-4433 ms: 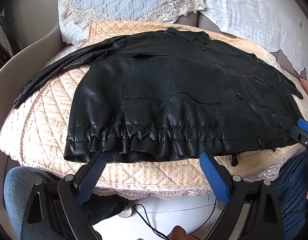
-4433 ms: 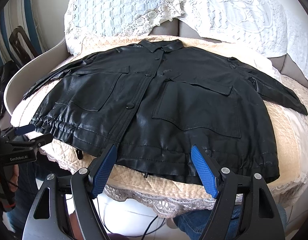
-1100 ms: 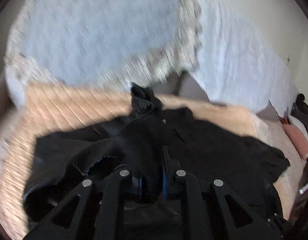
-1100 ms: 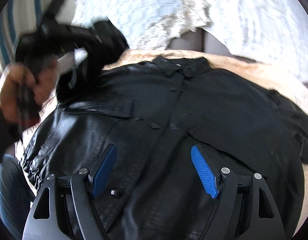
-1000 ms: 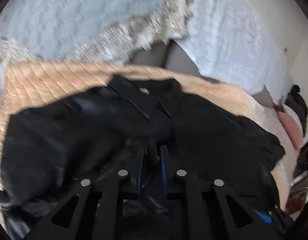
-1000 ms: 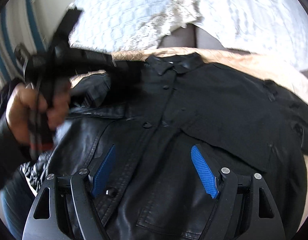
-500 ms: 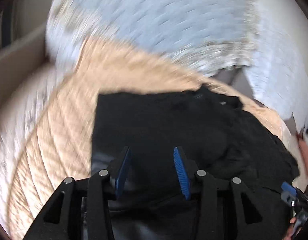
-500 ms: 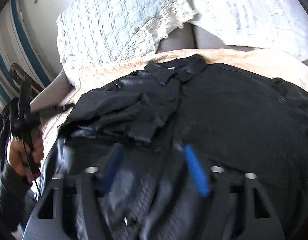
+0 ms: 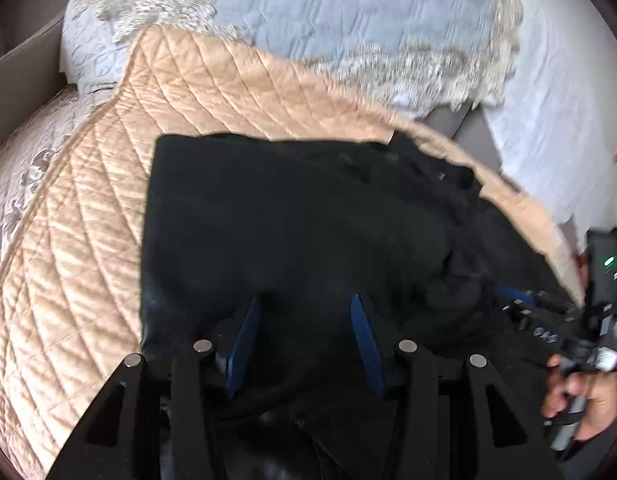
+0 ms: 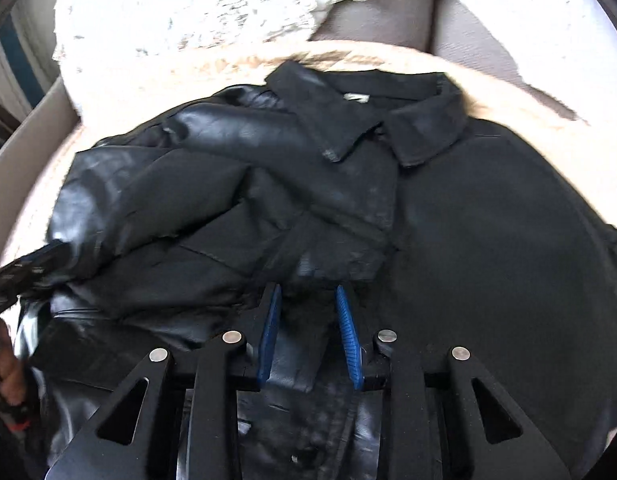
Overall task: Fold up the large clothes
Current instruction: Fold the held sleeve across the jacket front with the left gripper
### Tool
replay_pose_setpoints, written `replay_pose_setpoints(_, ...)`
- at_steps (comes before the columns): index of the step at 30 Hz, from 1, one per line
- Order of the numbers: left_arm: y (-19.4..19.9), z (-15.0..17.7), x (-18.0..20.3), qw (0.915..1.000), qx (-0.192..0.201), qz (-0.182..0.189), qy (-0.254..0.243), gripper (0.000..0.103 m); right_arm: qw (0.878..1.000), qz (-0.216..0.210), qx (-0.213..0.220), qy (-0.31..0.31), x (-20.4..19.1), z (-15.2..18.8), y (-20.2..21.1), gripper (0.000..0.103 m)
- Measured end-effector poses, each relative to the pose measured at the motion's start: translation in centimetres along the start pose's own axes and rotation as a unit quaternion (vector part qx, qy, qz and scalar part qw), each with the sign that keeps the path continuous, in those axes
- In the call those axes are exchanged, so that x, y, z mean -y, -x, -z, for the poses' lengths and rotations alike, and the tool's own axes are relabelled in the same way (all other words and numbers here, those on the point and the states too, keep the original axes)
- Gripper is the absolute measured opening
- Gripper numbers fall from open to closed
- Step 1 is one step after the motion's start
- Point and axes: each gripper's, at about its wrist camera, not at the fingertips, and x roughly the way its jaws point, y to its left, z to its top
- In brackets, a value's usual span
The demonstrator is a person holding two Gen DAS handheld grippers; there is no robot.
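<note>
A black leather jacket (image 10: 488, 240) lies on a beige quilted sofa cover (image 9: 88, 220), collar (image 10: 372, 120) at the far side. Its left sleeve and side are folded inward over the front (image 10: 212, 200). The jacket fills the left wrist view (image 9: 288, 220) as a dark folded block. My left gripper (image 9: 304, 300) hovers over the jacket, open and empty. My right gripper (image 10: 306, 292) is low over the jacket's middle, jaws partly open around the edge of the folded sleeve fabric, not clamped. Each gripper shows at the other view's edge: right (image 9: 600, 300), left (image 10: 24, 276).
White and pale blue lace-trimmed cushions (image 9: 348, 12) line the sofa back (image 10: 388, 12). The grey sofa arm (image 10: 24, 140) rises at the left. Bare quilted cover lies left of the jacket.
The left gripper carried the left sleeve over the jacket front, let it go and opened. The right gripper has dropped lower and its jaws have narrowed over the folded fabric.
</note>
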Motion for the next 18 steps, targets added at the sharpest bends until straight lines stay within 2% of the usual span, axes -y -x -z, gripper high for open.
replay_pose_setpoints(2, 1.8, 0.2, -0.9, 0.9998, 0.019, 0.0, 0.004, 0.049, 1.0, -0.017, 0.018, -0.014, 0.4, 0.6, 1.3, 0.03)
replay_pose_setpoints(4, 2.0, 0.5, -1.4, 0.9998, 0.018, -0.011, 0.004, 0.049, 0.999, -0.031, 0.035, -0.023, 0.8, 1.7, 2.2, 0.03)
replay_pose_setpoints(6, 0.2, 0.9, -1.4, 0.9995, -0.019, -0.025, -0.007, 0.049, 0.999, -0.035, 0.012, -0.017, 0.6, 2.3, 1.0, 0.03)
replay_pose_setpoints(7, -0.4, 1.2, -1.2, 0.999, -0.024, -0.035, -0.016, 0.049, 0.999, -0.037, -0.006, -0.015, 0.8, 2.5, 0.1, 0.03)
replay_pose_setpoints(8, -0.5, 1.3, -0.7, 0.9981, -0.02, -0.051, -0.028, 0.049, 0.999, -0.044, -0.013, -0.018, 0.8, 2.2, -0.3, 0.03)
replay_pose_setpoints(10, 0.4, 1.5, 0.5, 0.9969, -0.009, -0.063, -0.047, 0.049, 0.998, -0.048, 0.006, -0.034, 1.6, 2.3, 1.3, 0.03)
replay_pose_setpoints(12, 1.9, 2.1, 2.0, 0.9967, 0.002, -0.047, -0.066, 0.051, 0.998, -0.049, 0.039, -0.028, 2.2, 3.2, 4.1, 0.031)
replay_pose_setpoints(14, 3.5, 3.1, 3.4, 0.9956, 0.014, -0.037, -0.085, 0.051, 0.997, -0.049, 0.061, -0.024, 3.2, 4.7, 7.0, 0.05)
replay_pose_setpoints(15, 4.3, 3.8, 4.4, 0.9946, 0.02, -0.03, -0.097, 0.053, 0.996, -0.05, 0.071, -0.025, 3.9, 5.6, 8.1, 0.053)
replay_pose_setpoints(18, 5.0, 5.1, 7.4, 0.9925, 0.022, 0.0, -0.12, 0.057, 0.993, -0.052, 0.094, -0.046, 7.0, 8.9, 11.2, 0.055)
